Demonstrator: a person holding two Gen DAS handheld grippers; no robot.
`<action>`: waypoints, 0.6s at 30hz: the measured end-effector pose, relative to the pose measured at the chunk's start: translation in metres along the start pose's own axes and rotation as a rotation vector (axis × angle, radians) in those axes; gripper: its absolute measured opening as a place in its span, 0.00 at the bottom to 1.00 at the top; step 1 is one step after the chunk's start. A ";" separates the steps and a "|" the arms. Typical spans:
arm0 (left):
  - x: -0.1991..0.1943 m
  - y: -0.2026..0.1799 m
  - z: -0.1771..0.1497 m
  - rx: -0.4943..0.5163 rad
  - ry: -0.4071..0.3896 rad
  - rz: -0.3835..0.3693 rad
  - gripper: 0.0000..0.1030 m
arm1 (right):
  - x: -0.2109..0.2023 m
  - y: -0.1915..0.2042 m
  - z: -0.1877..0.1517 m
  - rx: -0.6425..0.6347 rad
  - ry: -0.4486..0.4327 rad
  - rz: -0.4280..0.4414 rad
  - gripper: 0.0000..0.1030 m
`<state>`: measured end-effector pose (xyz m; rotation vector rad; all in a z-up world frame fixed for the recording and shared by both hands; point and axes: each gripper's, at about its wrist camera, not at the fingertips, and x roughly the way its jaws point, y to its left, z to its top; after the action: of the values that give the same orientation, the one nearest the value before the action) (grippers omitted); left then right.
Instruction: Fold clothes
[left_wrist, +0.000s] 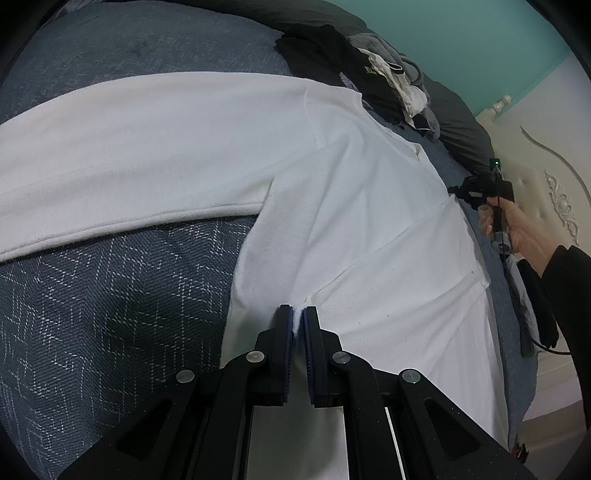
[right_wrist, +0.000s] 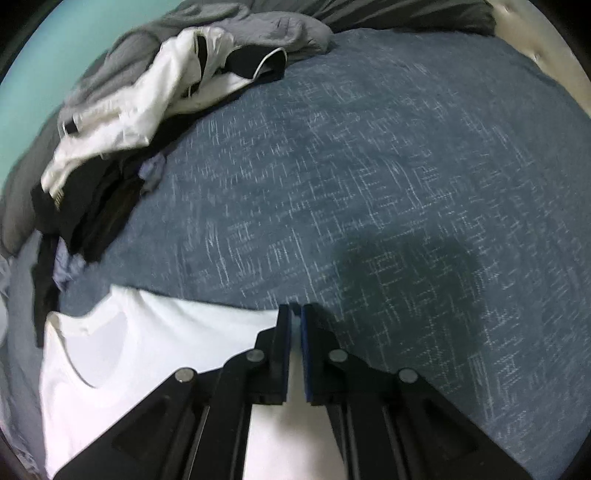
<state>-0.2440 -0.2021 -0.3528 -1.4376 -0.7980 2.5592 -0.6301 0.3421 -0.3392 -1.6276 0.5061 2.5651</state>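
A white long-sleeved shirt lies spread on the blue patterned bedcover, one sleeve stretched to the left. My left gripper is shut on a pinch of the shirt's fabric near its side. My right gripper is shut on the shirt's edge near the shoulder, next to the neckline; the shirt fills the lower left of the right wrist view. The right gripper also shows in the left wrist view, held by a hand at the shirt's far edge.
A pile of black, white and grey clothes lies at the back of the bed, also in the left wrist view. A cream headboard and teal wall stand beyond. Bare bedcover stretches right.
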 end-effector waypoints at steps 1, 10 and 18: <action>0.000 0.000 -0.001 -0.002 0.000 0.000 0.06 | -0.002 -0.002 0.001 0.011 -0.010 0.011 0.06; 0.001 -0.001 0.001 -0.012 0.010 0.003 0.08 | -0.064 -0.021 -0.007 0.009 -0.139 0.015 0.06; -0.008 0.003 0.001 -0.054 0.004 -0.040 0.09 | -0.126 -0.041 -0.089 -0.068 -0.150 0.109 0.23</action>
<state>-0.2399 -0.2076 -0.3476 -1.4254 -0.8930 2.5234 -0.4878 0.3694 -0.2712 -1.4494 0.5151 2.7858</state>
